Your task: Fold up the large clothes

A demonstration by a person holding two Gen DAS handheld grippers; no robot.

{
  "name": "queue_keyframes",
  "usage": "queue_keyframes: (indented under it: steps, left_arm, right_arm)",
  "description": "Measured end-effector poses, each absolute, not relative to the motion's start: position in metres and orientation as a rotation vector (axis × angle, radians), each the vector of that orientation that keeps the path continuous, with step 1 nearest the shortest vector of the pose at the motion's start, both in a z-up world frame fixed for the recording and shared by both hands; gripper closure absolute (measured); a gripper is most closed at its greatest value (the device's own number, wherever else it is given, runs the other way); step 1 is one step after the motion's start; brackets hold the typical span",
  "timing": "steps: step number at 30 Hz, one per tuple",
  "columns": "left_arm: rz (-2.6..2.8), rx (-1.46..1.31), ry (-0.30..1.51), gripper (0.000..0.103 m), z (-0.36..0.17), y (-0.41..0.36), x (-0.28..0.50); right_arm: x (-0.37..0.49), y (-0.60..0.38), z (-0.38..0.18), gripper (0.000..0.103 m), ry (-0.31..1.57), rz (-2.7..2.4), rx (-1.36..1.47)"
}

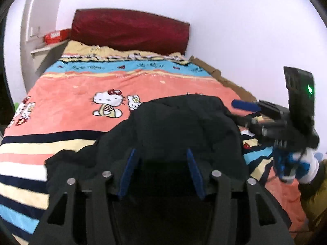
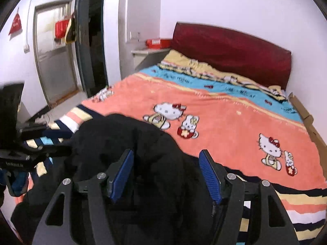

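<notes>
Black padded fabric fills the near part of both wrist views: the garment [image 1: 184, 126] lies bunched in a mound at the foot end of the bed, on the striped part of the cartoon-cat blanket [image 1: 81, 85].

Starting at the left, the left gripper [image 1: 161, 175] hangs over the near edge of the mound with its blue pads standing well apart. Dark cloth lies between and under them, but the jaws are not closed on it; whether the pads touch the fabric cannot be told, since everything there is black on black. From the right wrist view this same tool shows at the far left edge, blurred, beside the heap.

Further right, the right gripper [image 2: 166, 175] sits over the other side of the garment [image 2: 126, 143], its pads also spread wide with a ridge of cloth rising between them, unclamped. In the left wrist view it appears at the right of the mound, blurred.

Beyond both tools the blanket runs flat up to the dark red headboard [image 2: 231, 49].

As a judgement, folding has hardly begun: no flat panel, straight edge or laid sleeve is visible, only a rumpled hump. Spreading it out, then making the folds, appears to remain.
</notes>
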State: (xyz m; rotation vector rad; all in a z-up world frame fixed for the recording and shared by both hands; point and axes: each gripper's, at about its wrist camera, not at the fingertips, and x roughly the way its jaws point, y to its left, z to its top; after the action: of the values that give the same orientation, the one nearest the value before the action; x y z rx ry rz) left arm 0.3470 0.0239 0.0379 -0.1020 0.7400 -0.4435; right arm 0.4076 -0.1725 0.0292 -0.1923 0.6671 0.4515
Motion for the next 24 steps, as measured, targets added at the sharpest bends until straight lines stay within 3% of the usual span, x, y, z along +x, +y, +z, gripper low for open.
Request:
queue_keyframes:
  steps: [8, 24]
  left_arm:
    - [-0.434, 0.049, 0.916, 0.053, -0.043, -0.011, 0.348]
    - [-0.333, 0.114, 0.902, 0.052, -0.103, -0.020, 0.330]
  right_arm:
    - [0.397, -0.160, -0.047, 0.038, 0.841, 0.478, -0.296]
    - [0.388, -0.171, -0.123, 0.036, 0.919, 0.421, -0.278]
